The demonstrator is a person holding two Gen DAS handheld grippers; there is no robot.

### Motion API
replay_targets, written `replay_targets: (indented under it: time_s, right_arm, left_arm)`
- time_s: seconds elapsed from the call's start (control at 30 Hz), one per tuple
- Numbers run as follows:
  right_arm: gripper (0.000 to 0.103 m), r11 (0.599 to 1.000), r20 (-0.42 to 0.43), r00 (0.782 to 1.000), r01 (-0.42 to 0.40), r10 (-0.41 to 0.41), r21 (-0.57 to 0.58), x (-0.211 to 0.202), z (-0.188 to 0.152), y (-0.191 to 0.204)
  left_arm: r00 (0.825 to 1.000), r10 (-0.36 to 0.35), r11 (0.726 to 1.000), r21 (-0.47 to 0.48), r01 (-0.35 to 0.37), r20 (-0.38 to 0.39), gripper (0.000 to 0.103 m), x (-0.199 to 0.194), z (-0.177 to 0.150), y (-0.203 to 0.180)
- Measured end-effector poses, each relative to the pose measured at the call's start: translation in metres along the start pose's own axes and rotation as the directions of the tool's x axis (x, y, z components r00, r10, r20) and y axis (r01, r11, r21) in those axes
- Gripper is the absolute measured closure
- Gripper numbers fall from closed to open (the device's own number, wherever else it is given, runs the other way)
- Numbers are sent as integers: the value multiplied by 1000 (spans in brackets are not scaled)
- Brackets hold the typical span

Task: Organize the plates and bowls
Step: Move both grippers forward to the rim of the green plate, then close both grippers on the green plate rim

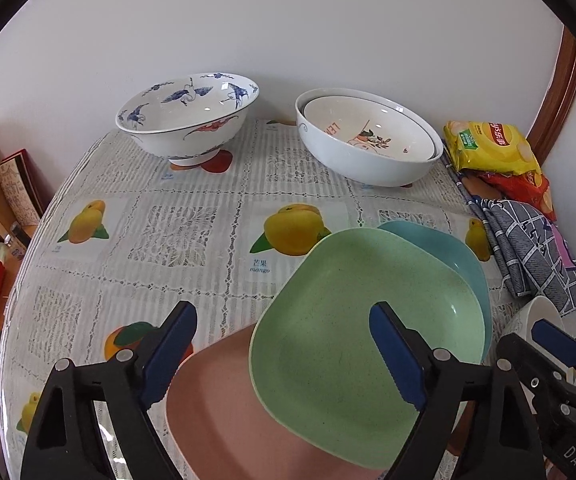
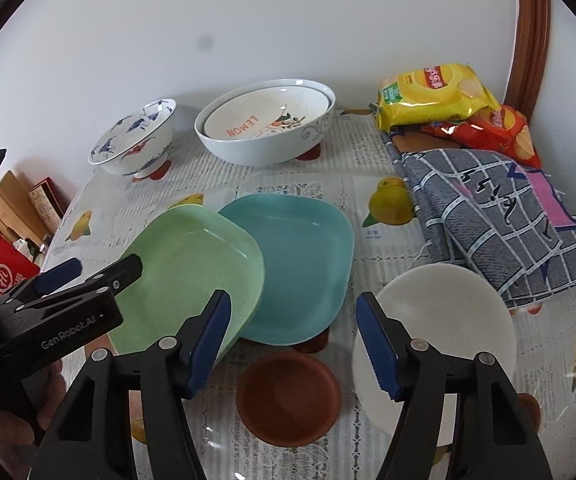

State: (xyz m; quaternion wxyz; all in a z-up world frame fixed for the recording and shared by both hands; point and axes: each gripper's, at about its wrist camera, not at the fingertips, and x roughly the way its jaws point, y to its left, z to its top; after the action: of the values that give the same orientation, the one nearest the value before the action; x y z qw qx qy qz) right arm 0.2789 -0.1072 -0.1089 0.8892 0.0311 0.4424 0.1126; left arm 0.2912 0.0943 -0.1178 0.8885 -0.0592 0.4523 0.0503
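Note:
A green square plate (image 1: 359, 340) (image 2: 192, 272) lies overlapping a blue plate (image 1: 447, 248) (image 2: 303, 264) and a pink plate (image 1: 216, 412). My left gripper (image 1: 284, 356) is open above the green and pink plates, also showing in the right wrist view (image 2: 88, 268). My right gripper (image 2: 291, 344) is open and empty above a small brown dish (image 2: 288, 396), beside a white bowl (image 2: 439, 320). A blue-and-white crane bowl (image 1: 186, 120) (image 2: 136, 140) and two nested white bowls (image 1: 367, 136) (image 2: 268, 124) stand at the back.
Yellow and red chip bags (image 1: 487, 144) (image 2: 435, 92) and a checked grey cloth (image 1: 527, 248) (image 2: 495, 216) lie at the right. The fruit-print tablecloth (image 1: 168, 232) covers the table. Boxes and books (image 1: 4, 188) stand off the left edge.

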Motion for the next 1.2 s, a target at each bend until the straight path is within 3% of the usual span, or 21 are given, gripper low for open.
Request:
replay_targets:
  time_s: [0.17, 0.3, 0.43, 0.67, 0.83, 0.9, 1.2]
  right_arm:
    - [41, 1000, -38, 999, -18, 18, 11, 14, 0, 5]
    - [48, 1000, -75, 997, -18, 19, 9, 26, 0, 8]
    - [51, 1000, -88, 996, -5, 5, -1, 35, 1, 9]
    - [62, 1000, -107, 994, 0, -1, -5, 45, 1, 14]
    - [85, 1000, -127, 992, -16, 18, 12, 54, 0, 14]
    - [87, 1000, -124, 992, -16, 19, 26, 55, 0, 14]
    - [89, 999, -76, 997, -9, 12, 45, 34, 0, 13]
  left_arm:
    - [1000, -17, 1000, 15, 17, -10, 19, 15, 7, -5]
    - [998, -49, 999, 15, 49, -27, 30, 25, 8, -6]
    - [998, -60, 998, 13, 61, -37, 33, 31, 7, -5]
    - [996, -64, 998, 8, 64, -70, 57, 38, 4, -2]
    - [994, -82, 997, 9, 83, -75, 76, 36, 1, 2]
    - [993, -92, 996, 11, 93, -74, 82, 32, 1, 3]
    - [993, -113, 994, 6, 113, -46, 85, 6, -1, 5]
